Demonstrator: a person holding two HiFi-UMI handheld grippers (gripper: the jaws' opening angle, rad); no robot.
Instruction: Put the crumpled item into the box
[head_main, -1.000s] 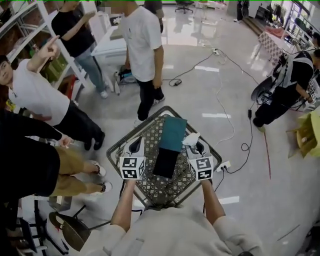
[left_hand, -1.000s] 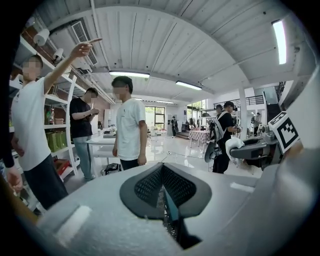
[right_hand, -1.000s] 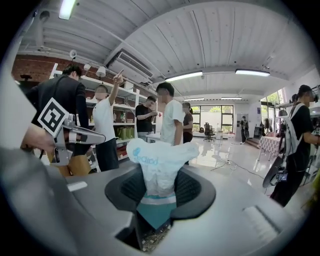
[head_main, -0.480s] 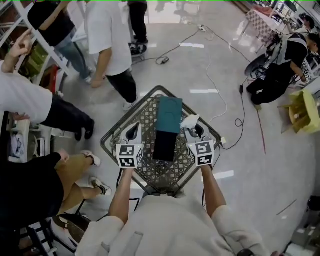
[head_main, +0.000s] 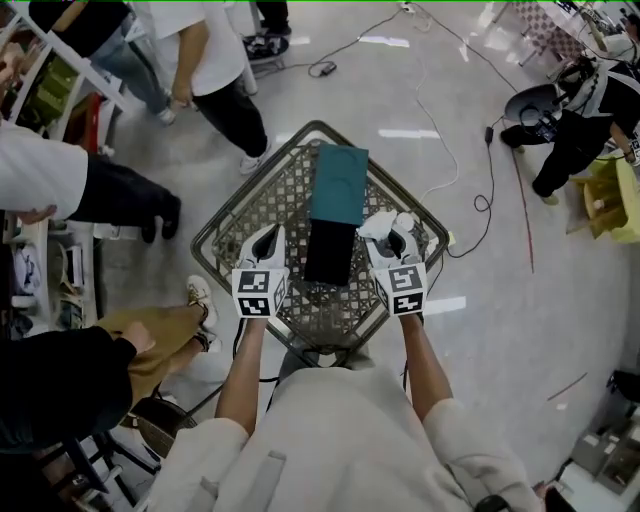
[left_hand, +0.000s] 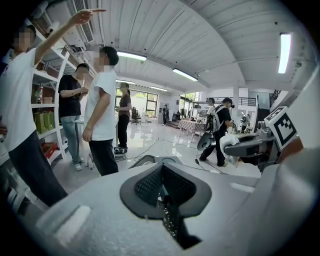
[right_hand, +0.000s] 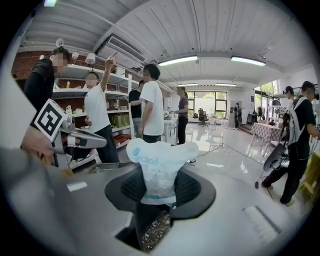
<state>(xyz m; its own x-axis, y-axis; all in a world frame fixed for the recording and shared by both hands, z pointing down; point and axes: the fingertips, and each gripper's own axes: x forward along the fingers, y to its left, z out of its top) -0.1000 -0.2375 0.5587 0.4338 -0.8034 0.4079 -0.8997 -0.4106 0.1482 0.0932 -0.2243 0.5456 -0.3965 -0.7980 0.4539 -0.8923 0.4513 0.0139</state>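
– Glossy grey floor (head_main: 520, 330) all round, cables (head_main: 470, 150) trailing across it, people (head_main: 215, 60) standing off to the far left. Where is the work?

– On the square metal-mesh tabletop (head_main: 240, 215) in the middle. A dark box (head_main: 330, 255) lies along its centre, with a teal flap (head_main: 340, 185) at its far end that I take for the lid folded back.

– And the crumpled item?

– It's a crumpled white wrapper (right_hand: 159, 165) with blue print. The right gripper (head_main: 398, 235) has it pinched by the lower part, and the rest sticks up above the jaws. It sits just right of the box, not over the opening yet.

– The other side?

– The left gripper (left_hand: 162, 172) is closed on nothing, just left of the box and not touching it.

– What could spoil this?

– The opening looks narrow and the wrapper looks light. Let go too far to the right and it would likely land on the mesh. It may also cling to a pad, or spring open and catch on the rim.

– Anything else?

– Nothing steadies the box, so a nudge from the right gripper could slide it or tip it.
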